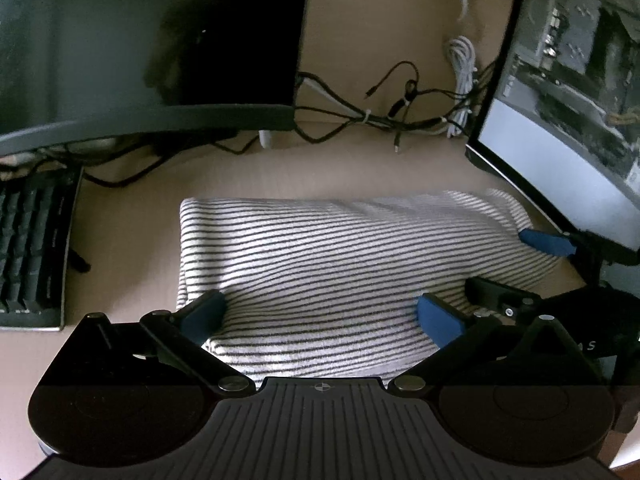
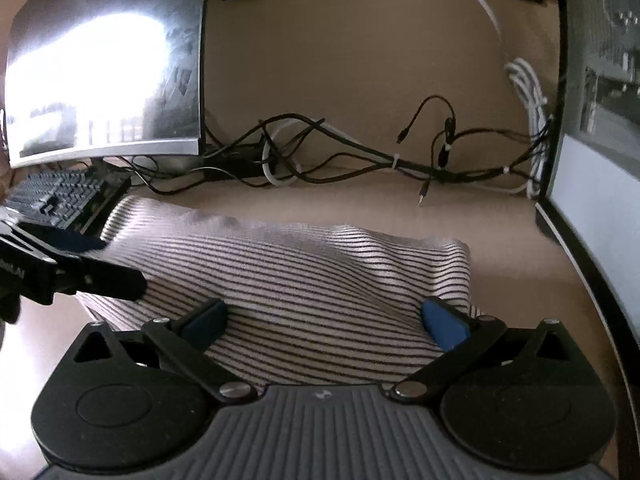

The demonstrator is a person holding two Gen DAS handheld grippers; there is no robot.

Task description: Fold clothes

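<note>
The striped garment (image 1: 340, 276) is laid in front of the cables (image 1: 384, 116), already folded compactly. Both claws, left (image 1: 324, 316) and right (image 2: 326, 320), are spread wide above it, nothing gripped; little seems left.

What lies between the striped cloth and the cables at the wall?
Only bare desk lies between the striped cloth and the cables; the right wrist view shows it.

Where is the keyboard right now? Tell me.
The keyboard lies at the left edge of the desk in both views, under the left monitor, left of the striped garment.
</note>
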